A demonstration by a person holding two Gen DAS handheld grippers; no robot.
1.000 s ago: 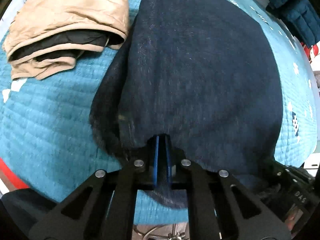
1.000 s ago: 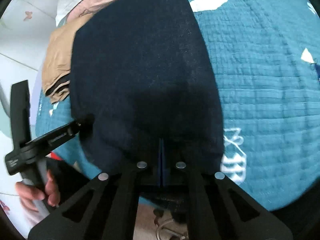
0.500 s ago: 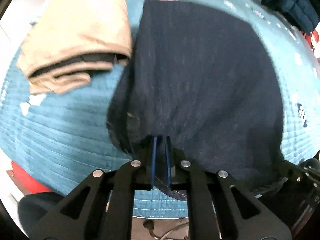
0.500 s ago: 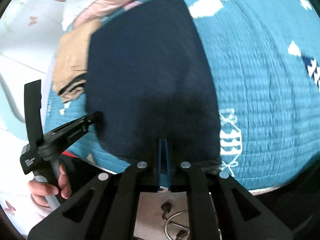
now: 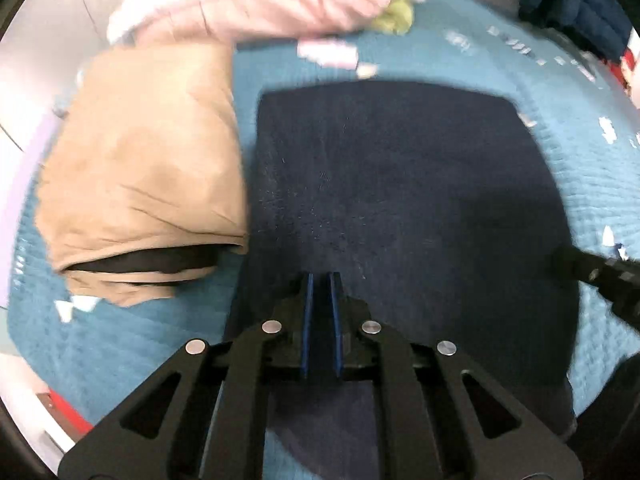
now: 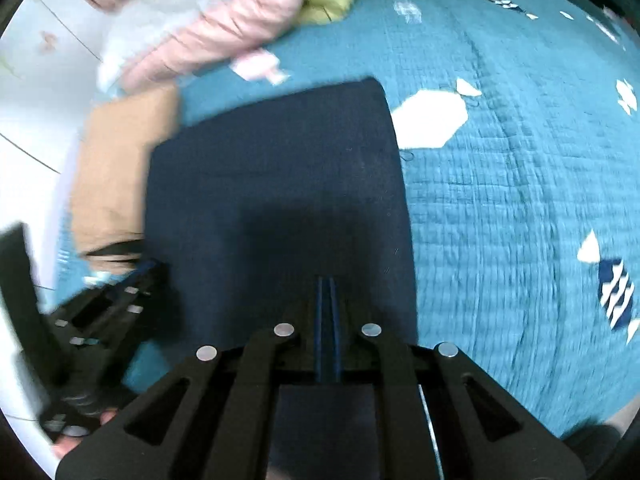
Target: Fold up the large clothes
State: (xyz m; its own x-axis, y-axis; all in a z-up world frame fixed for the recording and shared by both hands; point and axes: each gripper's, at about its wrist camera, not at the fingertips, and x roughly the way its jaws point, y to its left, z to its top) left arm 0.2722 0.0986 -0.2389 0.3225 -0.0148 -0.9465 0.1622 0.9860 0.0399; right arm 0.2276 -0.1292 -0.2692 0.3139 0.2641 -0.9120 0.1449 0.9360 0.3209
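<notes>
Black hand-held gripper, blue pads, silver screws.

A navy garment lies flat across the frame's middle on a teal quilt. The right gripper, at bottom centre, is closing on its near edge. A tan garment lies just left; the left gripper enters lower left. Pink clothing sits upper left.

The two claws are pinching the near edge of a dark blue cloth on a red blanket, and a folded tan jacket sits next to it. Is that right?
Almost. The blanket is teal blue with white shapes, not red, as the right wrist view shows. The rest holds: the left claw and right claw pinch the near edge of the dark blue cloth, and the folded tan jacket lies beside it.
</notes>
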